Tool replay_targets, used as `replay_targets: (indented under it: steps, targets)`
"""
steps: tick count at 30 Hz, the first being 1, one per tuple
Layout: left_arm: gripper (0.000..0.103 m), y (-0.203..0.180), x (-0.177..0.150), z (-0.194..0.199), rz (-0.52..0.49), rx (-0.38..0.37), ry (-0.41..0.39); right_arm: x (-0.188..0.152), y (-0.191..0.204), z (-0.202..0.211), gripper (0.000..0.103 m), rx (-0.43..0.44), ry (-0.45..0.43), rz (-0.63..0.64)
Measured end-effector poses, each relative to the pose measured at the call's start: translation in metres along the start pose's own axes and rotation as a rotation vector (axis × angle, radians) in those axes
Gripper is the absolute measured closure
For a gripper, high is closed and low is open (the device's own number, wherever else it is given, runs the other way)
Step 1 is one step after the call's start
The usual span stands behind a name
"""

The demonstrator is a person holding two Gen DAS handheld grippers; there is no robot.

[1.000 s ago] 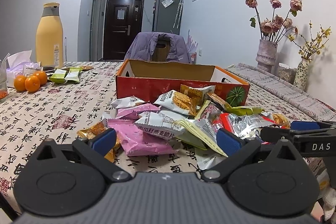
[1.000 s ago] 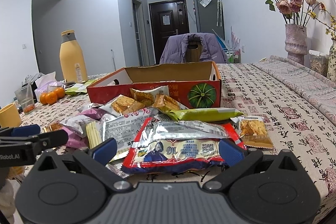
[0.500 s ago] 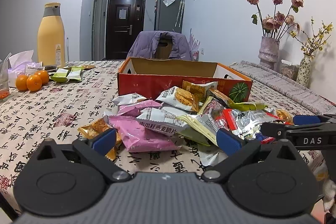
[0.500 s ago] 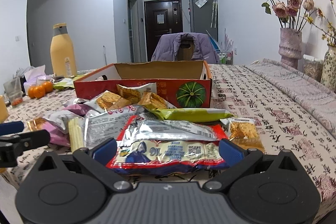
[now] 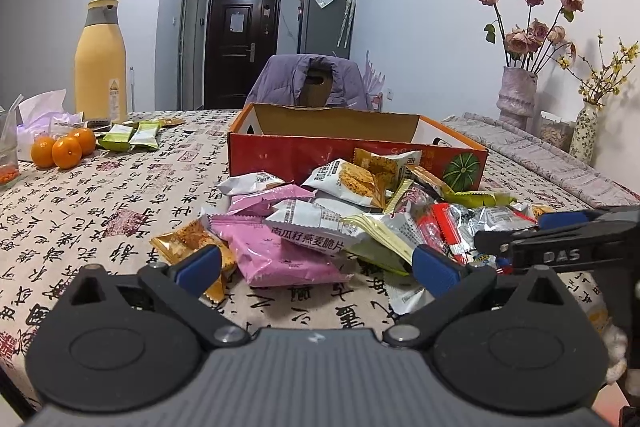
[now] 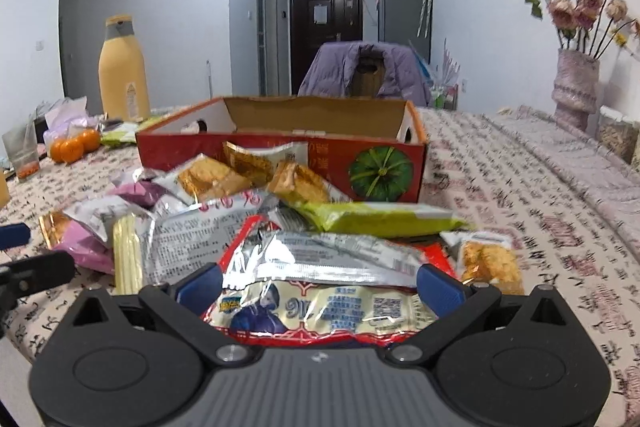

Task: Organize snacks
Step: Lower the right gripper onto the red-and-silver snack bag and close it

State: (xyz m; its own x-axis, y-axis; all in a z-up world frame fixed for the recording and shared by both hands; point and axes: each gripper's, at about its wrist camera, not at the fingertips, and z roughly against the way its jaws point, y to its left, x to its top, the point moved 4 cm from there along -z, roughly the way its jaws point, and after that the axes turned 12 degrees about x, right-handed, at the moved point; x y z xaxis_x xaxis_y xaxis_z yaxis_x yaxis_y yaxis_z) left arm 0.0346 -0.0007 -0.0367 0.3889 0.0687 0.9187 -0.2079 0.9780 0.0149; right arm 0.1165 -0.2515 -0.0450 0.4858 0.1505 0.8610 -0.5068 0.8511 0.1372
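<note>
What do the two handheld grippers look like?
Both match. The left gripper and right gripper each have a grey ribbed body, black round-hubbed linkage arms with silver pivot screws, and blue finger pads. Seen side-on, the right one bears white "DAS" lettering.

Left tool (image 5: 316,265) level, fingers spread wide. Right tool (image 6: 319,285) level, fingers spread wide.

My right gripper (image 6: 319,283) covers the near edge of the red packet (image 6: 320,311). The box (image 5: 356,151) hides its own floor behind its front wall, and piled snacks (image 5: 344,211) bury each other. The tablecloth (image 6: 560,227) blurs at right. My cup (image 5: 8,155) is cut off at left.
</note>
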Motion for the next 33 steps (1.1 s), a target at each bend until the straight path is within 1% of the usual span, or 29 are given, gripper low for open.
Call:
replay_targets:
  steps: [3,11,16,23,27,30,32,33]
  targets:
    - [0.000,0.002,-0.001,-0.001,0.005,0.006,0.002,-0.007,0.002,-0.010,0.000,-0.008,0.008,0.024]
    - [0.000,0.003,-0.001,-0.003,0.014,0.004,0.014,-0.019,0.005,-0.013,0.000,-0.034,-0.034,0.100]
    - [0.000,0.003,-0.001,-0.002,0.018,0.005,0.013,-0.019,0.004,-0.012,0.000,-0.024,-0.031,0.102]
    - [0.000,0.007,-0.001,-0.001,0.031,0.015,0.015,-0.022,0.000,-0.004,0.007,-0.004,-0.041,0.108]
    - [0.000,0.008,-0.001,-0.001,0.032,0.015,0.016,-0.022,-0.001,0.000,0.009,0.002,-0.044,0.108]
    - [0.000,0.008,-0.001,-0.001,0.033,0.015,0.016,-0.021,0.000,0.004,0.012,0.007,-0.056,0.105]
    - [0.000,0.008,-0.001,-0.001,0.033,0.016,0.016,-0.019,0.002,0.008,0.028,0.013,-0.071,0.116]
    - [0.000,0.008,-0.001,-0.002,0.033,0.017,0.017,-0.018,0.003,0.009,0.029,0.012,-0.072,0.120]
